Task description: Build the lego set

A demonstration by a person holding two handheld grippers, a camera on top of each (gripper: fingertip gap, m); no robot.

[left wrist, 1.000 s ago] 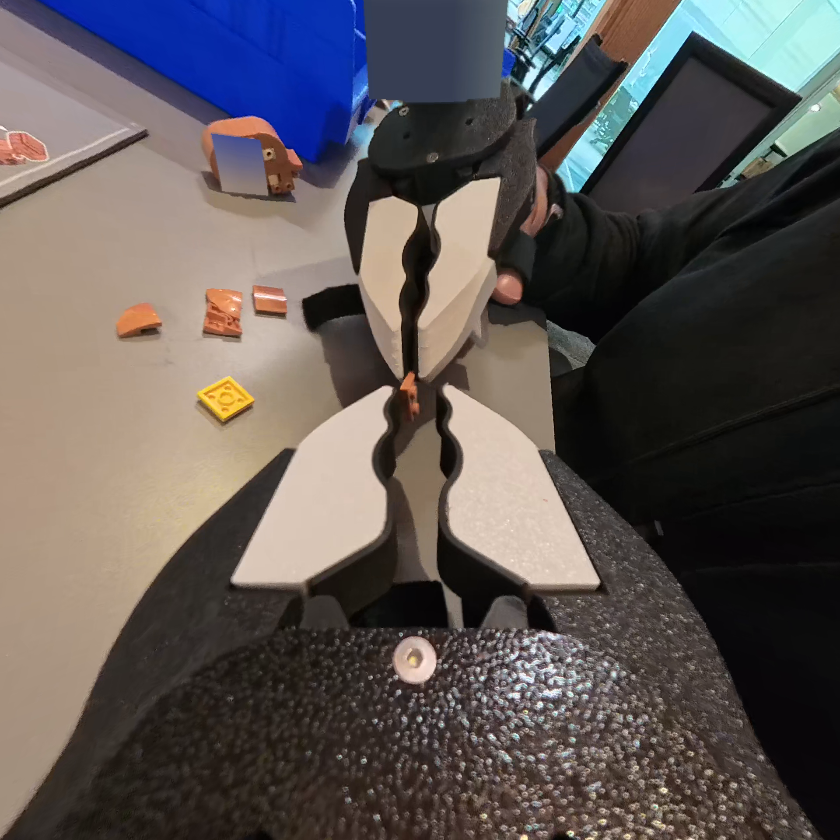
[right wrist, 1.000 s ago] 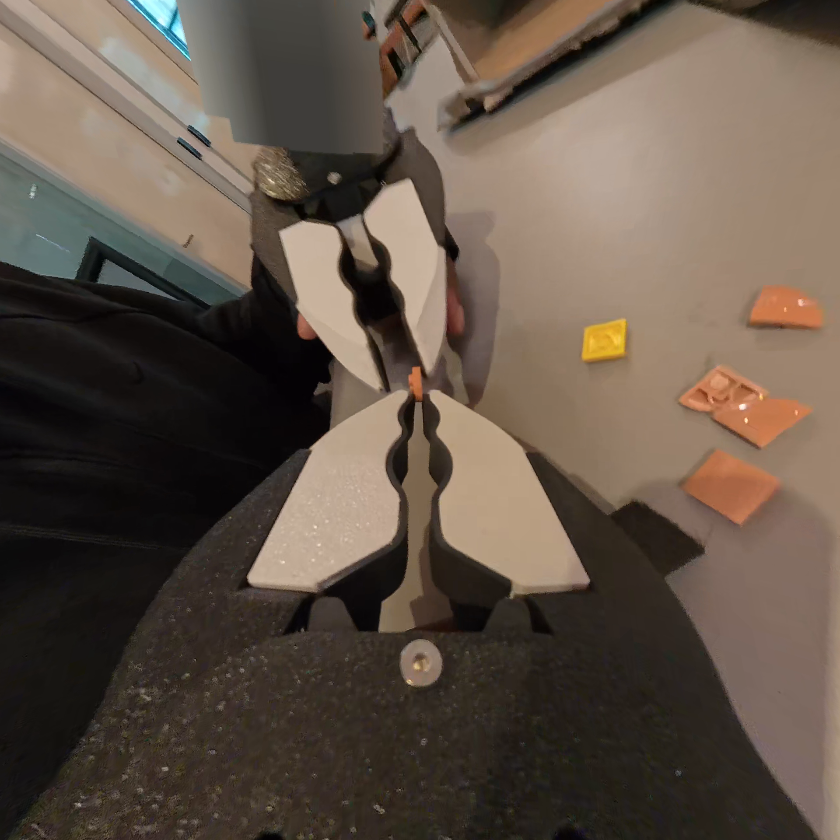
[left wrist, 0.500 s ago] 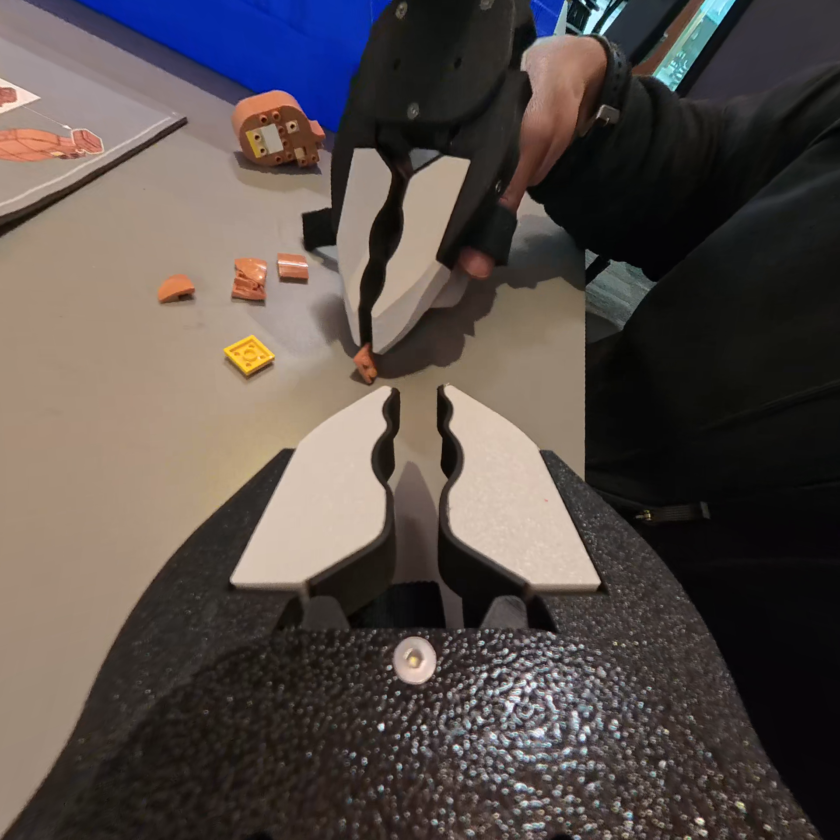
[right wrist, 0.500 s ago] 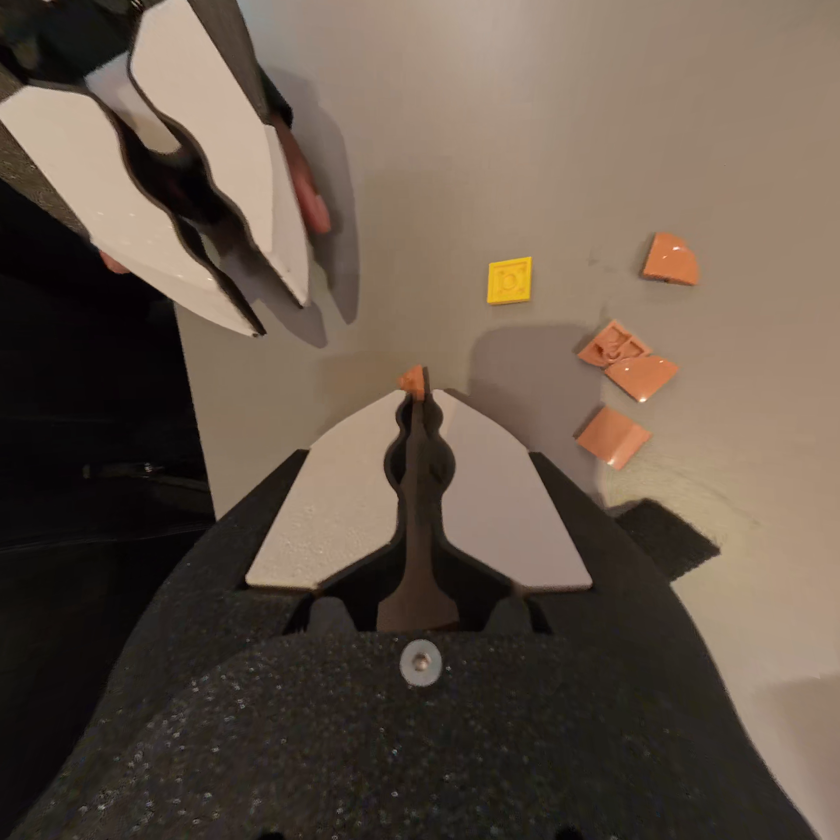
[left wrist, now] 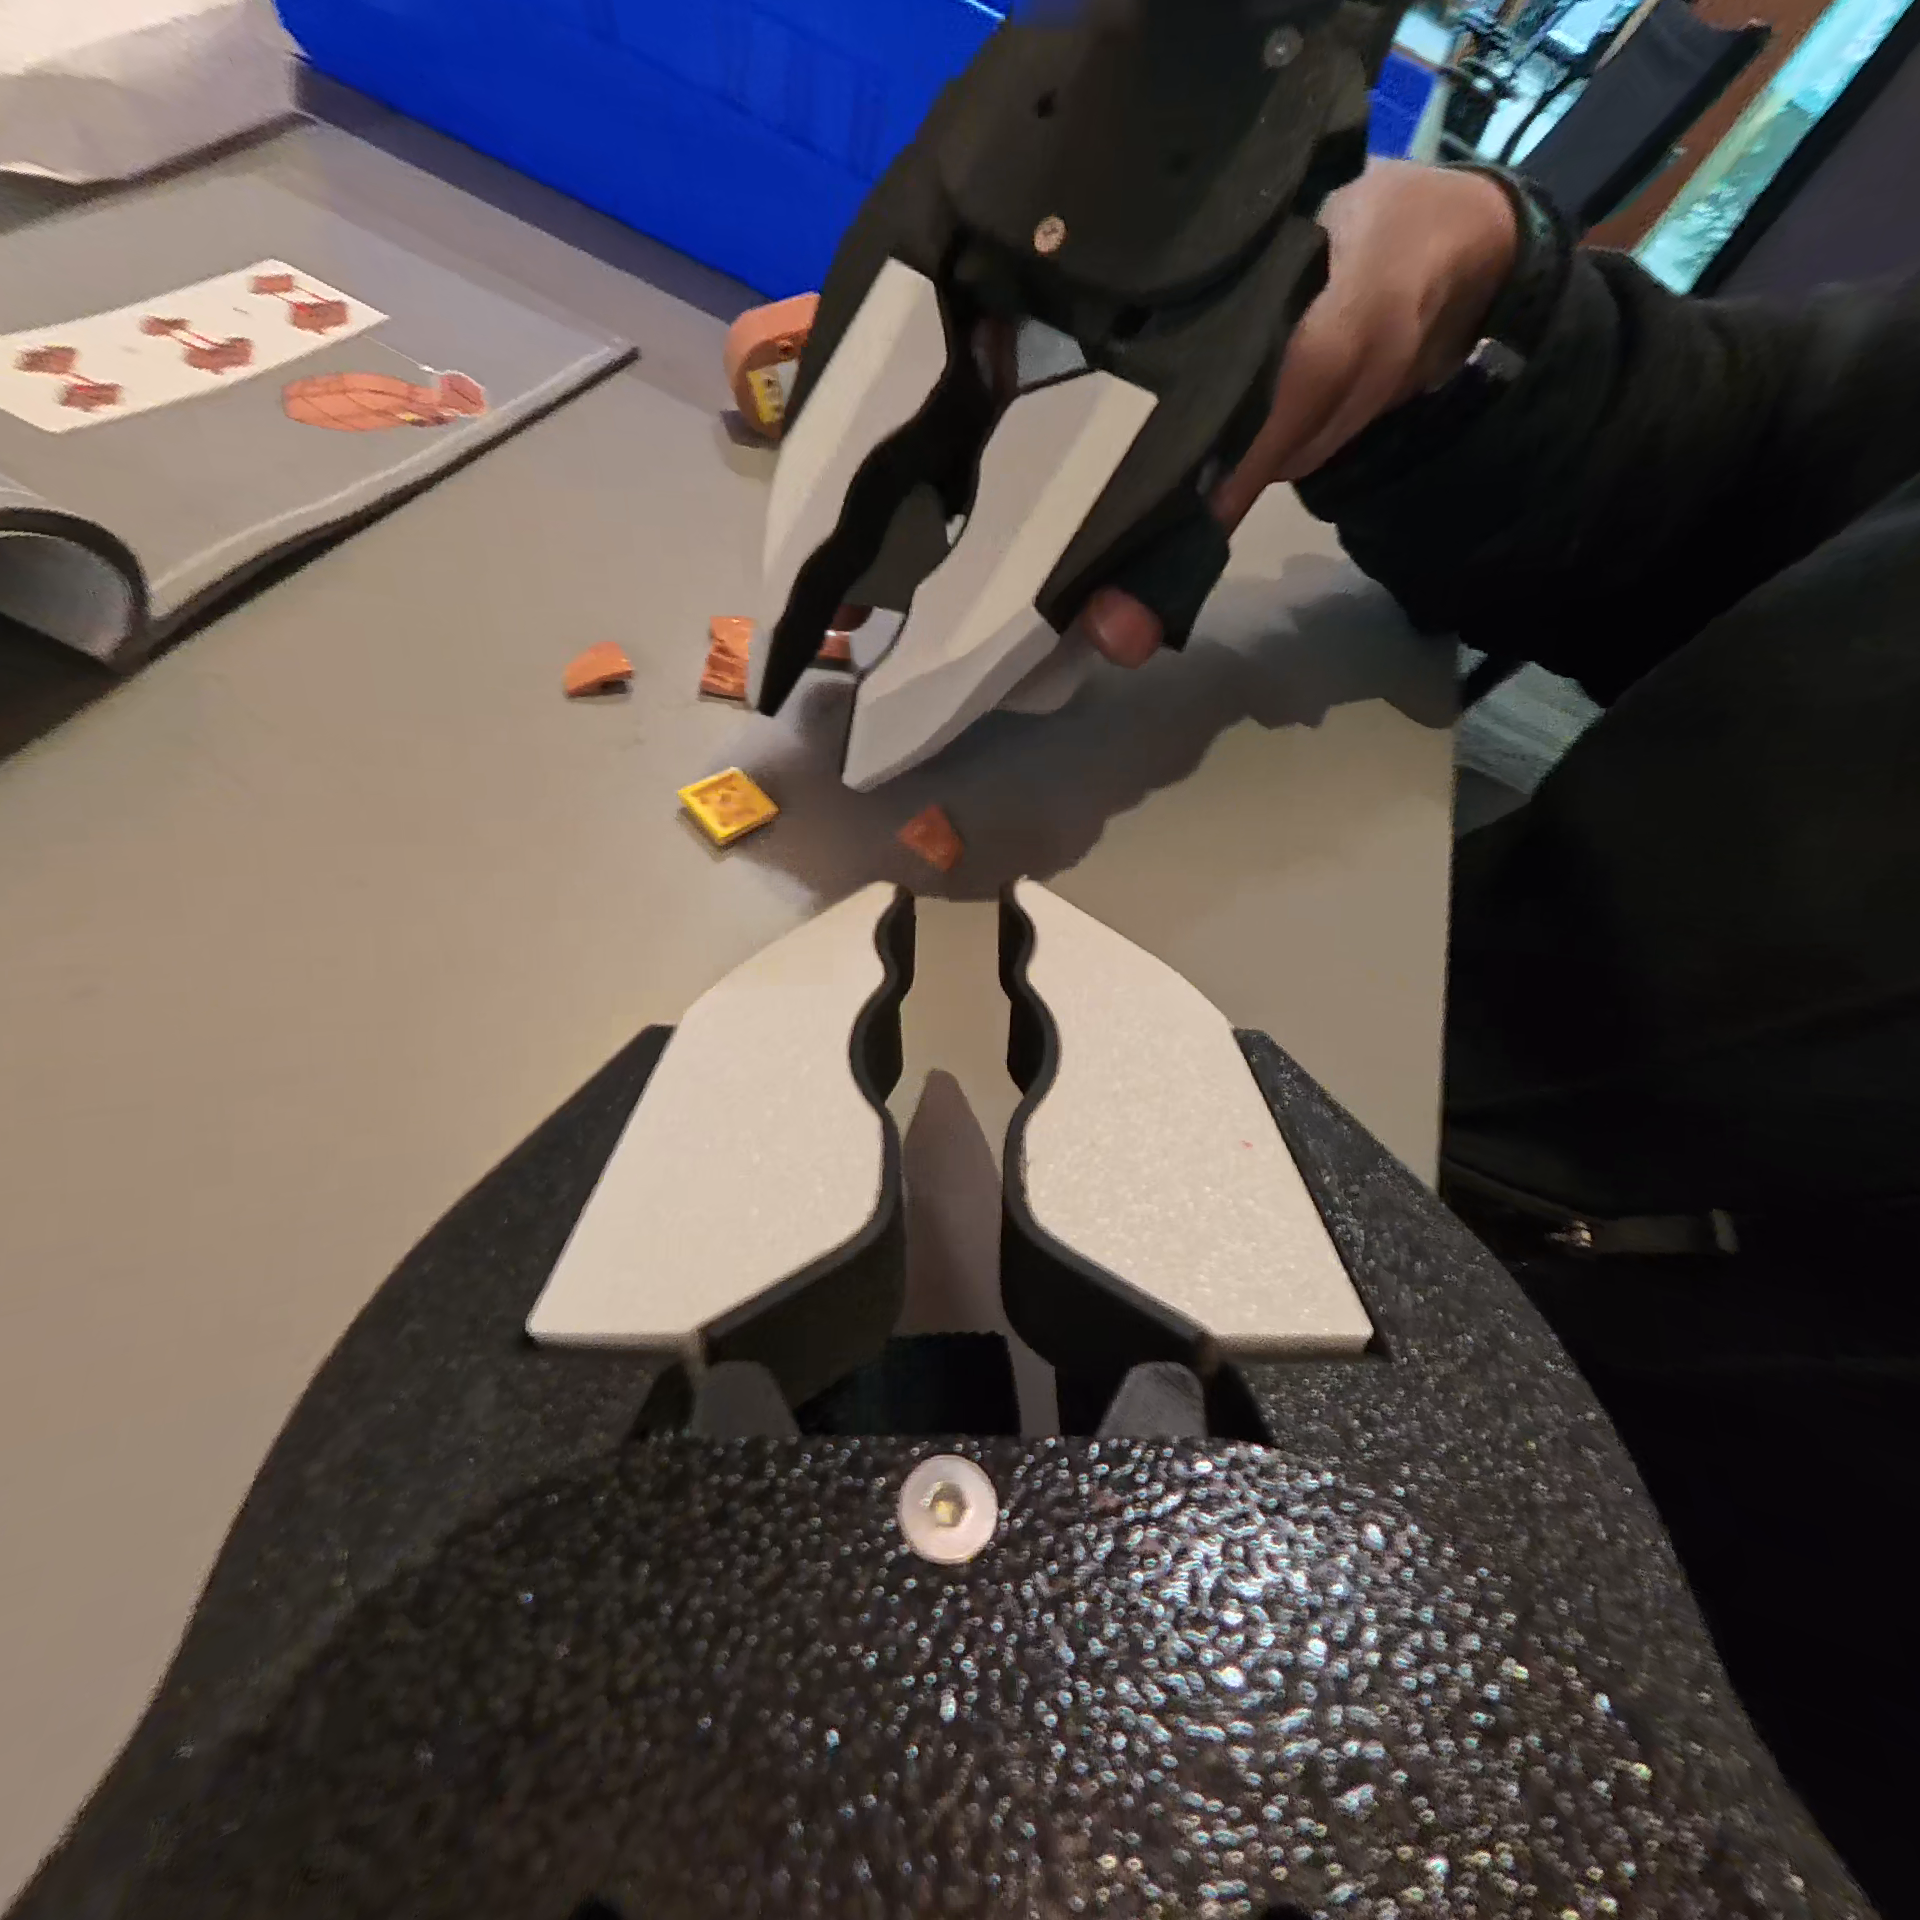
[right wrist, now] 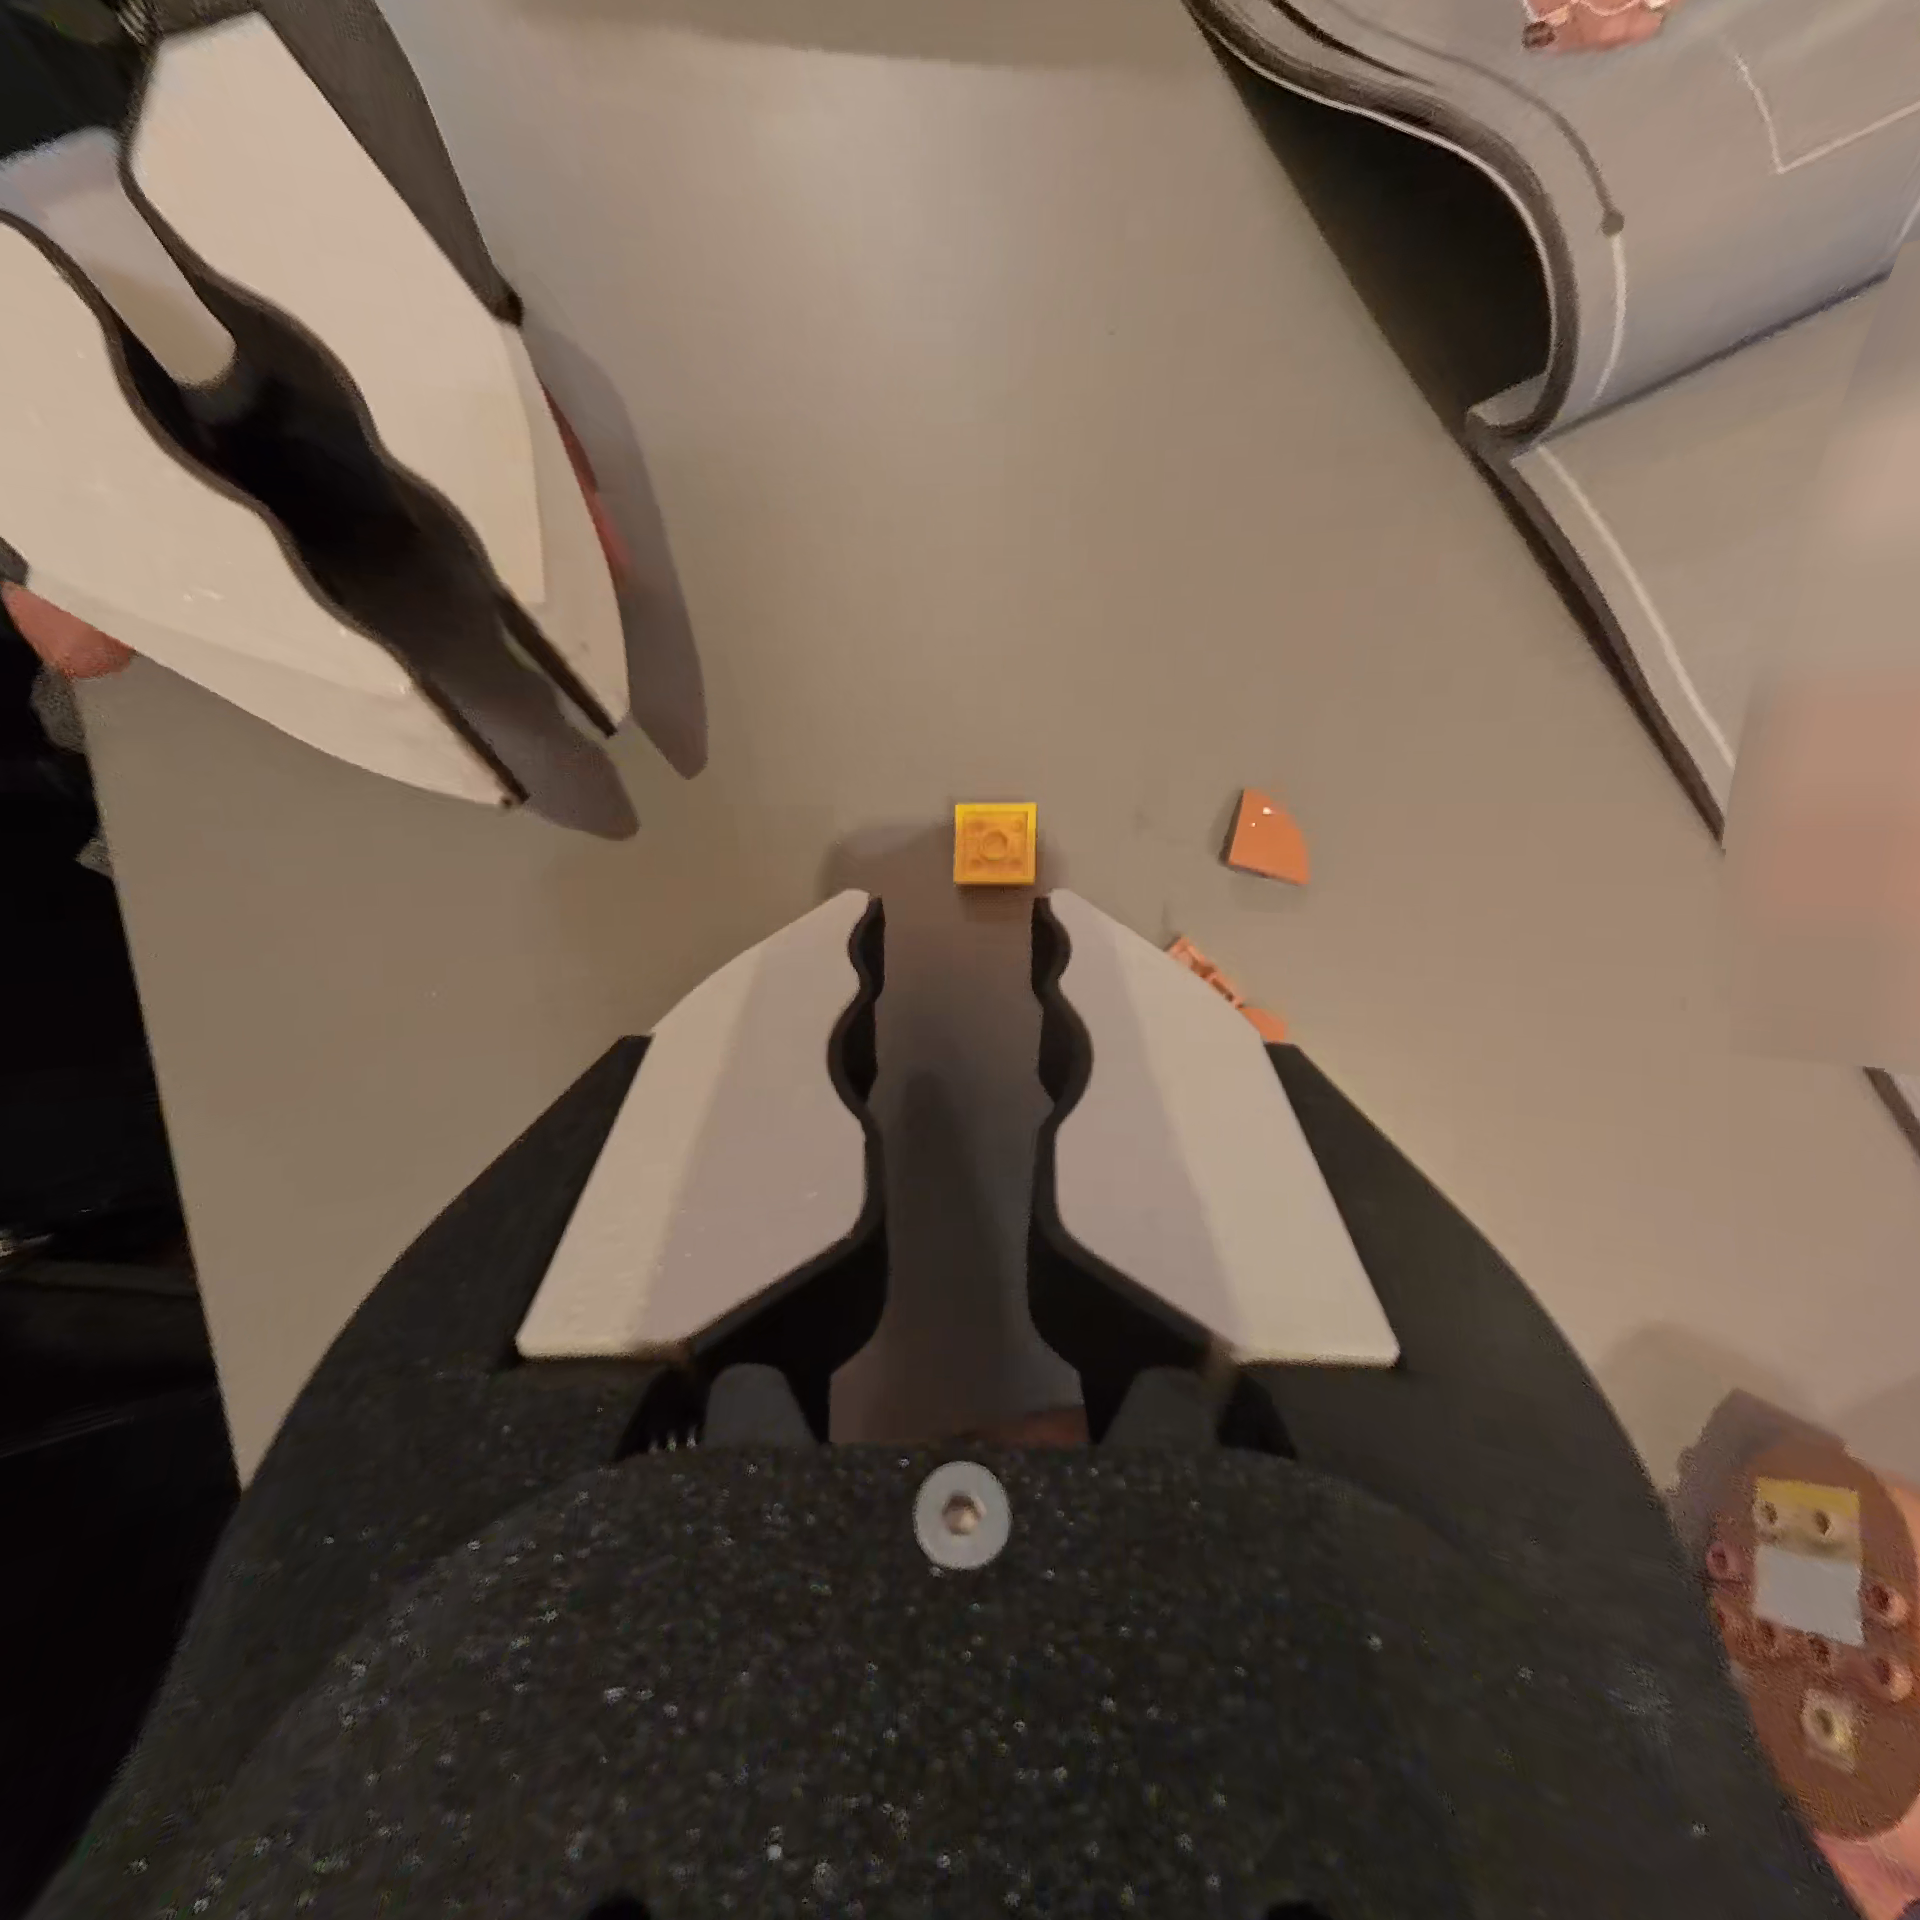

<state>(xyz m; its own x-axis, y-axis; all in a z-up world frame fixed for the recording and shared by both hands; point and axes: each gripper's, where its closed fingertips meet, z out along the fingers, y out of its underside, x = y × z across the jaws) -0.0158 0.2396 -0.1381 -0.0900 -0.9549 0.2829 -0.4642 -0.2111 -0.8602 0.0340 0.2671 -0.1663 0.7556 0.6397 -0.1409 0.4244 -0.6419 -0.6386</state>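
Note:
My left gripper (left wrist: 954,891) is open and empty, a little above the grey table (left wrist: 312,987). A small orange piece (left wrist: 928,836) lies loose on the table just ahead of its tips. My right gripper (right wrist: 956,900) is open and empty. A yellow square plate (right wrist: 995,844) lies flat just beyond its tips, touching neither pad. In the left wrist view the right gripper (left wrist: 816,743) hangs tips down above the yellow plate (left wrist: 727,805) and the orange piece. The left gripper (right wrist: 561,764) shows at the upper left of the right wrist view.
An orange quarter-round tile (right wrist: 1265,840) and more orange pieces (right wrist: 1216,977) lie right of the right fingers. A brown studded assembly (right wrist: 1808,1590) sits at the lower right. A grey mat with printed pictures (left wrist: 312,416) and a blue bin (left wrist: 623,94) lie at the back. A person's dark sleeve (left wrist: 1662,520) is on the right. Across from one pair of fingers to the other is roughly 7 cm.
The right gripper, shut on the small orange piece, carried it down from the left gripper's tips to the table. It then opened, left the piece there and moved over the yellow plate.

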